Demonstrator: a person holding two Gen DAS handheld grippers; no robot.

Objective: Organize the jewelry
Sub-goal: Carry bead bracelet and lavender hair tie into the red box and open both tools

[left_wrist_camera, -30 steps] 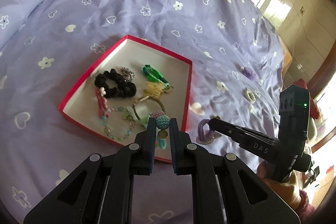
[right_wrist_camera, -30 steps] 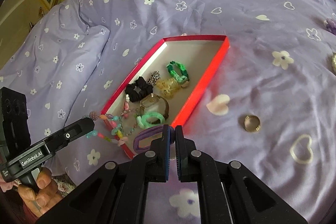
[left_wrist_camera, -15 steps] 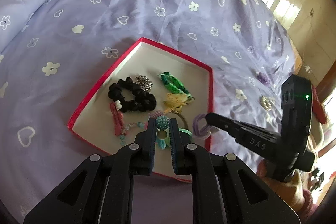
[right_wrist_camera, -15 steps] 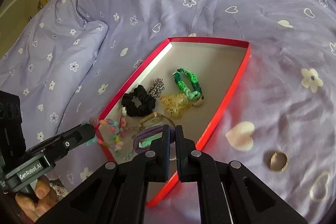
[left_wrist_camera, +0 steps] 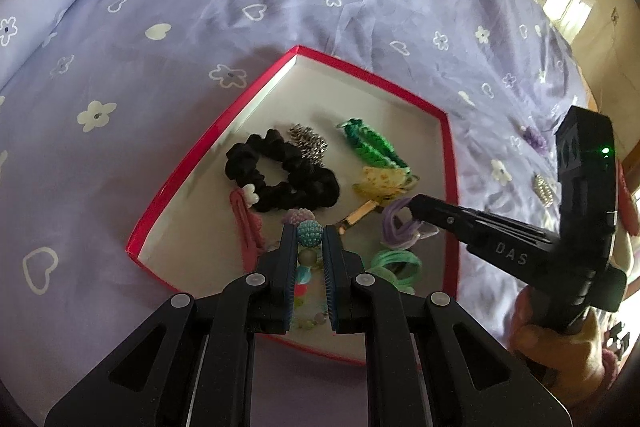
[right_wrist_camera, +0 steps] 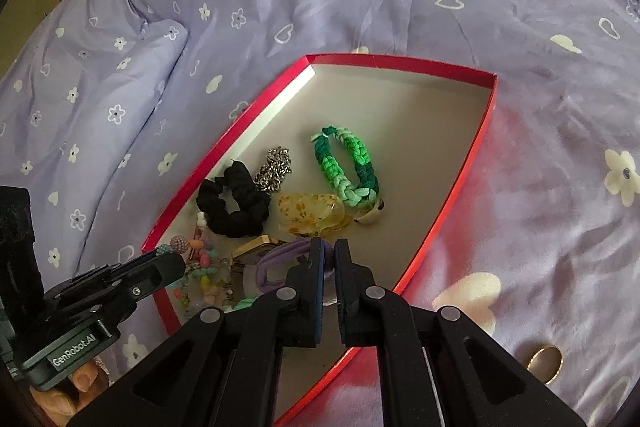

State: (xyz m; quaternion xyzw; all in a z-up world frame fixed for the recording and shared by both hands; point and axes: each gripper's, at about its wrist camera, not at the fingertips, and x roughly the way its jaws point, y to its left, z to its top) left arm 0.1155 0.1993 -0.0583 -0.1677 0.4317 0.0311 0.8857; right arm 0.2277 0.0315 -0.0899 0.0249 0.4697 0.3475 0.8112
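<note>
A red-rimmed box [left_wrist_camera: 216,131] [right_wrist_camera: 476,163] lies on the bed and holds a black scrunchie [left_wrist_camera: 280,179] [right_wrist_camera: 232,207], a green braided bracelet [left_wrist_camera: 372,147] [right_wrist_camera: 348,167], a silver chain [right_wrist_camera: 274,167], a yellow clip [right_wrist_camera: 312,215] and a mint band [left_wrist_camera: 396,263]. My left gripper [left_wrist_camera: 310,235] is shut on a beaded bracelet [left_wrist_camera: 309,234] [right_wrist_camera: 200,267] that hangs over the box's near part. My right gripper [right_wrist_camera: 328,259] is shut on a purple hair tie [right_wrist_camera: 280,263] [left_wrist_camera: 394,223] and holds it over the box's near right part.
The lilac sheet [left_wrist_camera: 200,7] with flowers and hearts covers the bed. A gold ring [right_wrist_camera: 544,363] lies on it right of the box. A pearl piece [left_wrist_camera: 544,189] and a purple piece [left_wrist_camera: 534,137] lie at the bed's right edge. A pillow [right_wrist_camera: 80,87] lies left.
Both grippers have moved forward over the box with their loads. The purple hair tie has gone from outside the box's right rim to above its inside.
</note>
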